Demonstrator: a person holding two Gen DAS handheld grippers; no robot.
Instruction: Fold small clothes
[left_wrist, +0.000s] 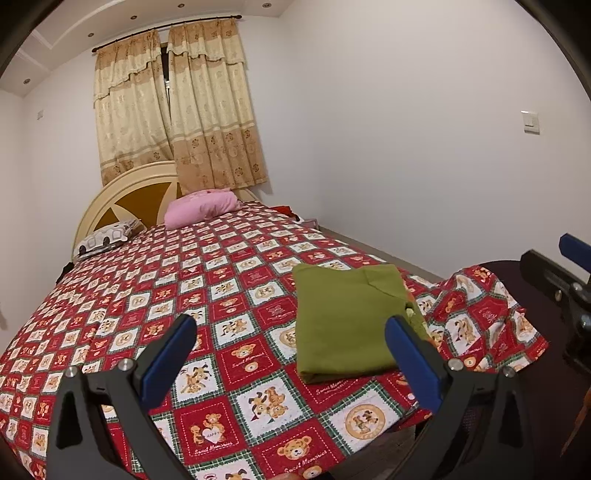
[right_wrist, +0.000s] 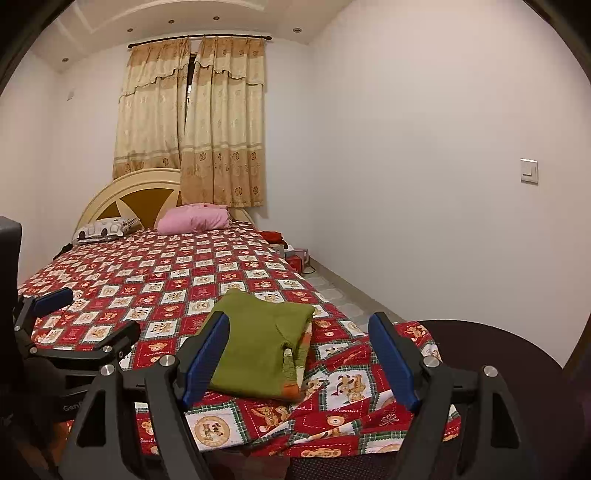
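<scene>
A small green garment (left_wrist: 347, 321) lies folded into a flat rectangle near the foot of the bed; in the right wrist view (right_wrist: 258, 347) an orange-and-white trim shows at its near right corner. My left gripper (left_wrist: 291, 328) is open and empty, held above the bedspread just left of the garment. My right gripper (right_wrist: 297, 325) is open and empty, raised in front of the garment. The left gripper also shows in the right wrist view (right_wrist: 88, 314), and the right gripper at the left wrist view's right edge (left_wrist: 565, 266).
The bed has a red-and-white teddy-bear bedspread (left_wrist: 177, 280), bunched at its near right corner (right_wrist: 369, 402). A pink pillow (left_wrist: 201, 206) and a patterned pillow (left_wrist: 107, 238) lie by the headboard. A dark round surface (right_wrist: 509, 369) sits right of the bed. Boxes (right_wrist: 291, 254) stand on the floor by the wall.
</scene>
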